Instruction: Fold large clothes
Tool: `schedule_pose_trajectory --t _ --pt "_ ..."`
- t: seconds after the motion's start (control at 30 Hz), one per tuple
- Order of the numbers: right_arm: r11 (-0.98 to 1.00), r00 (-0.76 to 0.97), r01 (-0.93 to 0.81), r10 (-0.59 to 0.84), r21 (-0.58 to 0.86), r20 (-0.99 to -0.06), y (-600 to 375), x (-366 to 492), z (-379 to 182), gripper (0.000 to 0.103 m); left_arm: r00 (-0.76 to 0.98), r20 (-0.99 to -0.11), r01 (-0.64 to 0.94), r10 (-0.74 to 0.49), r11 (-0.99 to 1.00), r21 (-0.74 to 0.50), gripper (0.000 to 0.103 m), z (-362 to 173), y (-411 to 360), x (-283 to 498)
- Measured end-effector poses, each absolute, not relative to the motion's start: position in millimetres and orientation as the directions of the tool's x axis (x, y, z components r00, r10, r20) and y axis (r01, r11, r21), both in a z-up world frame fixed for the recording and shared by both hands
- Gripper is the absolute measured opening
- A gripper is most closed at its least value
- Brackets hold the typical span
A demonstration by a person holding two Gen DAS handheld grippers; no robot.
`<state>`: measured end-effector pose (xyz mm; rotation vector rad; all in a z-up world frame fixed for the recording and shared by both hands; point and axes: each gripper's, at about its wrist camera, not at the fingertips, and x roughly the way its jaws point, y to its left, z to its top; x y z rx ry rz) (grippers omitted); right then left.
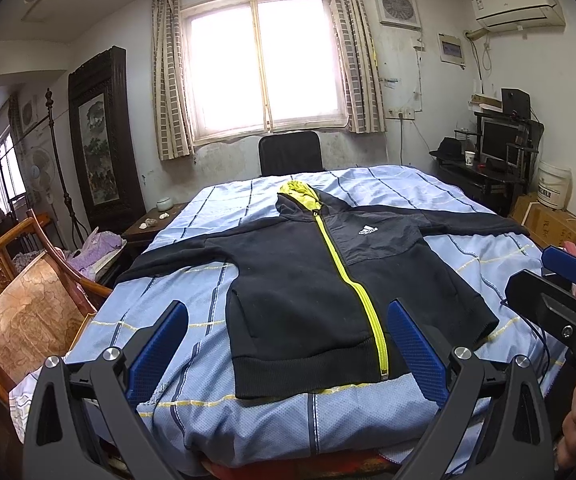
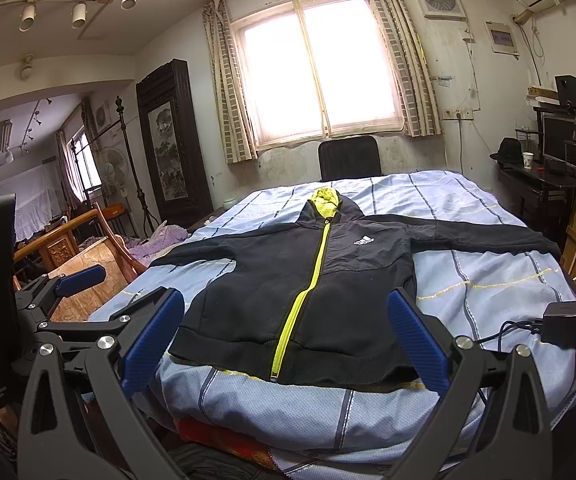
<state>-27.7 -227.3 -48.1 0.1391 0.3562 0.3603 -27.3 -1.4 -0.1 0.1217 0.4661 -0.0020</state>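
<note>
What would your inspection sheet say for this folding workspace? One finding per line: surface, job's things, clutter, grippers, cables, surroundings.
Surface: blue striped bedsheet, smooth.
Job's things: black hoodie lying flat, front up, yellow-green zip closed, sleeves spread out.
Clutter: black box on the sheet's right edge.
Grippers: left gripper and right gripper both open, holding nothing, short of the hem.
Cables: dark cable running from the box.
Surroundings: window, black chair, wooden chair, desk.
</note>
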Motion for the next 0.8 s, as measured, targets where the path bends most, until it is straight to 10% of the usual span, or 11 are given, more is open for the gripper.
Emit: schedule_pose_trajectory --t 0.8 --pt "0.943 0.769 -0.098 0.274 0.318 -0.578 -311 85 -126 0.099 0.601 -0.746 0.013 -0.287 0.937 -0.350 0.100 -101 121 108"
